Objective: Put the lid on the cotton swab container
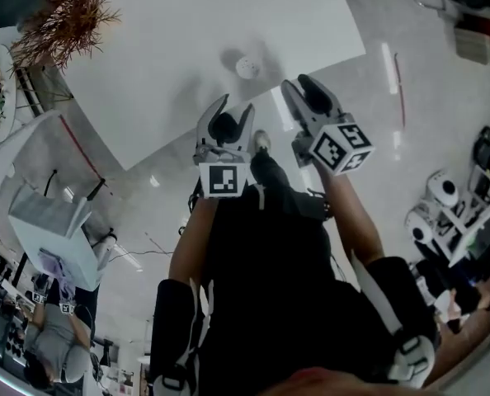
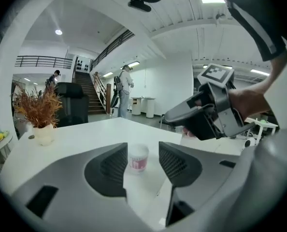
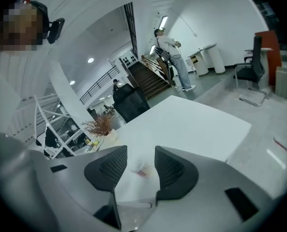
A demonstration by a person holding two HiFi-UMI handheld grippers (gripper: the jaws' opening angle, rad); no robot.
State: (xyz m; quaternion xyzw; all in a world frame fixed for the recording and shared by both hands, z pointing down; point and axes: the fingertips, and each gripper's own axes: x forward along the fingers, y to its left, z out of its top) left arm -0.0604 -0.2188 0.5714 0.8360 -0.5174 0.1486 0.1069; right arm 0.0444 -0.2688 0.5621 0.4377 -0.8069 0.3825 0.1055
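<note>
The cotton swab container point(image 1: 247, 66) stands upright on the white surface point(image 1: 187, 56), a little right of its middle and well apart from both tools. It is a small pale tub with a pink label. Its top looks white and capped, though it is too small to be sure of a lid. The left tool point(image 1: 235, 104) is held in the air over the near edge of the surface with its jaws spread. In the left gripper view the container shows in the gap between them but farther off, so the pads touch nothing. The right tool point(image 1: 297, 82) hovers just to the right of the left one and slightly farther out, and it points toward the container. In the right gripper view its jaws also stand apart. A blurred pale shape with reddish marks sits in the gap and appears to rest on the surface beyond the pads, not clamped by them. Each tool carries its marker cube point(image 1: 224, 180) on the near side, above the person's forearms. A vase of dried brown stalks point(image 1: 63, 15) stands at the far left corner of the surface. Beyond the surface, the left gripper view shows a dark staircase point(image 2: 85, 93) with a person point(image 2: 126, 88) standing beside it.
</note>
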